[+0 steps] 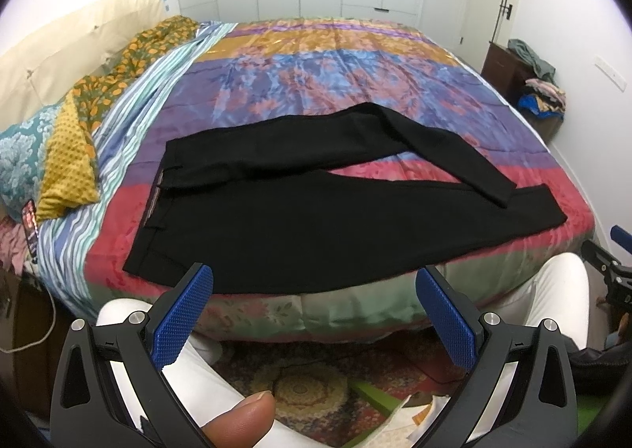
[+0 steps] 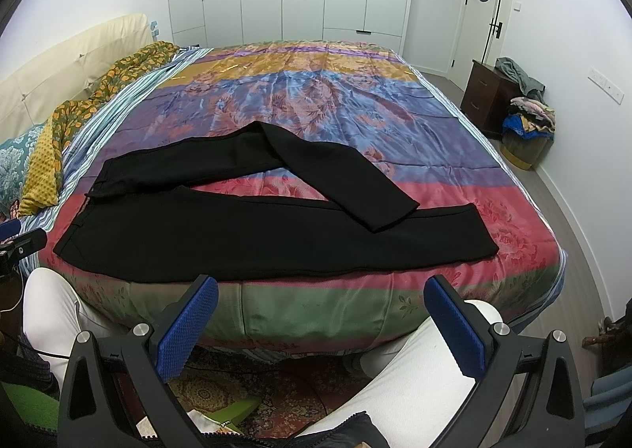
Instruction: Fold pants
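Note:
Black pants lie flat on the near part of the bed, waistband to the left, legs to the right. The far leg bends back and its cuff lies across the near leg. They show in the right wrist view too. My left gripper is open and empty, held off the bed's near edge below the pants' hem side. My right gripper is open and empty, also just short of the bed's near edge. Neither touches the pants.
A colourful satin bedspread covers the bed. Pillows and a cream headboard are at the left. A dark nightstand and a clothes pile stand at the right wall. The person's white-trousered knees are below the grippers.

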A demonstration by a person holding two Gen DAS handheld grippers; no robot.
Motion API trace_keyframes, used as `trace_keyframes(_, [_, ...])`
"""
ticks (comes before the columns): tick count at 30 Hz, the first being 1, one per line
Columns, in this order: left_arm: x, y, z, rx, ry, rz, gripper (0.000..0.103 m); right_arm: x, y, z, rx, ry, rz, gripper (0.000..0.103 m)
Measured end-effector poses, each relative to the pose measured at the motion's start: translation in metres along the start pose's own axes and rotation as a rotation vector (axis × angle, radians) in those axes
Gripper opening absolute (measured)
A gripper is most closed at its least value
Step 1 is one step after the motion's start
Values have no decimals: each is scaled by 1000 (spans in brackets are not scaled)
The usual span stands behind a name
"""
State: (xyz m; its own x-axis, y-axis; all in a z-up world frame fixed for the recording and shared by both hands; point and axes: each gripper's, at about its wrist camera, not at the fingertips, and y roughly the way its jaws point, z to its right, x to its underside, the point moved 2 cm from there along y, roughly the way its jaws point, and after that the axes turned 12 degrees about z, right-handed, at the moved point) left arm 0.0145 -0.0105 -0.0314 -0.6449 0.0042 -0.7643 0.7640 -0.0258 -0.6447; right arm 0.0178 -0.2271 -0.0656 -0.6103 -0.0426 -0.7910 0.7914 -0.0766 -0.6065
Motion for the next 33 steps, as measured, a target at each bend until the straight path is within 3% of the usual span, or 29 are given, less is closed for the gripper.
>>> trace_keyframes(33, [-6,0,-4,19,7,-3,103,4,2,-1,0,-2,2,103])
